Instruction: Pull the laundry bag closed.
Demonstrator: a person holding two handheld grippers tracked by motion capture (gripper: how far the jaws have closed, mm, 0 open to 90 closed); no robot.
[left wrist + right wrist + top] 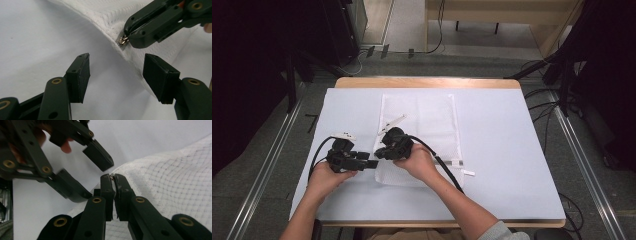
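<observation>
A white mesh bag [427, 117] lies flat on the white table cover; its near left corner is lifted. My right gripper [379, 152] is shut on the bag's small metal zipper pull [122, 40] at that raised edge, seen up close between its jaws [113, 177]. My left gripper [373, 163] sits just left of it, low over the table, open. Its pads [79, 75] stand on either side of the bag's seam [135, 66] without touching it. From the right gripper view, the left gripper [98, 180] faces the pinched edge of the mesh [170, 185].
The white cover [507, 150] spreads over a wooden table [427, 82]. A white strip [393, 122] lies on the bag, and a small white tag [468, 173] sits at its right near corner. Black cables [447, 172] trail from the grippers. Dark equipment stands beyond the table.
</observation>
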